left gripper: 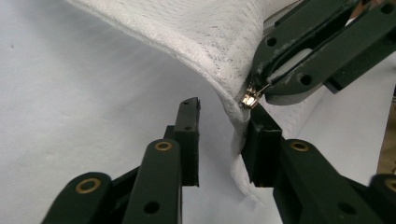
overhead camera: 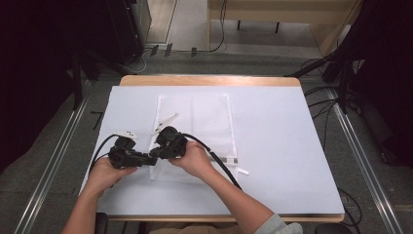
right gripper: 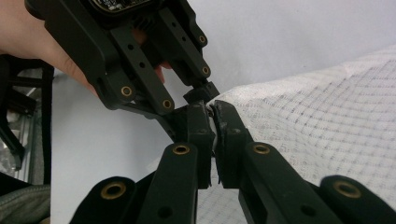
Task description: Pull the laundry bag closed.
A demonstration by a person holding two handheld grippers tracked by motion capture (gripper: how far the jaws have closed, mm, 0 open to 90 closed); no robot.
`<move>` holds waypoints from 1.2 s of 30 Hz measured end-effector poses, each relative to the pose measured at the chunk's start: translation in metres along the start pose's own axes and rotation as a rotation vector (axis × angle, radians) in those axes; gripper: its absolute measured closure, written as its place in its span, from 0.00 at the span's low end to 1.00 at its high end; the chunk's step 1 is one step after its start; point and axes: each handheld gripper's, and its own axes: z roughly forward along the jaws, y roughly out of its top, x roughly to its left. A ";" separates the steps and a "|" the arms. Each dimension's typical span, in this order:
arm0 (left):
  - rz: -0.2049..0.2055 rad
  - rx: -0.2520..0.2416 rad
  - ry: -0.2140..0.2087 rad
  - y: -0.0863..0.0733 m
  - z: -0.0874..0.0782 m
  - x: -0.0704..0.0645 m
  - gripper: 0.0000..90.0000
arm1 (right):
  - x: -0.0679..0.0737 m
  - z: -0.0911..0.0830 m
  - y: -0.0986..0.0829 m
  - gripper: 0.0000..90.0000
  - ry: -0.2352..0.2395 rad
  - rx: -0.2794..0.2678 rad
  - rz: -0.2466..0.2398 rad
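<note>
My left gripper and my right gripper are both black, blocky and matte. Each ends in two flat jaw arms joined by brass-ringed pivots, with small round screw holes along the links; the inner faces carry squared black pads. A black cable trails from the right one, another from the left. My forearms are bare, with a grey sleeve bunched at my right elbow.
</note>
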 end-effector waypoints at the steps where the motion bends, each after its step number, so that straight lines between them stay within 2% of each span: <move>1: -0.002 0.003 -0.002 0.000 0.001 0.000 0.82 | 0.000 0.000 0.000 0.98 0.002 0.000 0.000; 7: 0.027 0.042 0.001 0.004 0.003 -0.004 0.96 | -0.002 0.001 -0.002 0.98 0.005 0.012 -0.001; 13: 0.004 0.043 -0.008 0.006 0.002 -0.005 0.97 | -0.005 0.001 -0.004 0.98 0.005 0.009 0.007; 18: -0.009 0.057 0.005 0.007 0.001 -0.005 0.98 | -0.008 0.004 -0.008 0.98 -0.006 0.003 0.027; 22: -0.008 0.062 0.008 0.007 0.001 -0.005 0.98 | -0.009 0.006 -0.012 0.99 -0.010 0.003 0.046; 26: -0.016 0.052 0.007 0.007 0.000 -0.004 0.99 | -0.009 0.006 -0.013 0.99 -0.010 -0.005 0.042; 30: -0.016 0.069 -0.003 0.006 -0.002 -0.004 0.99 | -0.010 0.006 -0.014 0.99 0.000 -0.001 0.043; 31: -0.018 0.058 0.008 0.006 -0.002 -0.004 0.99 | -0.010 0.006 -0.015 0.99 -0.003 0.003 0.043; 32: -0.019 0.062 -0.005 0.006 -0.003 -0.004 0.99 | -0.010 0.005 -0.017 0.99 -0.015 0.002 0.034; 33: -0.008 0.058 0.008 0.005 -0.003 -0.005 0.99 | -0.010 0.005 -0.017 0.99 -0.015 0.002 0.034; 36: -0.004 0.051 0.008 0.005 -0.004 -0.004 0.99 | -0.011 0.004 -0.019 0.99 -0.014 -0.001 0.039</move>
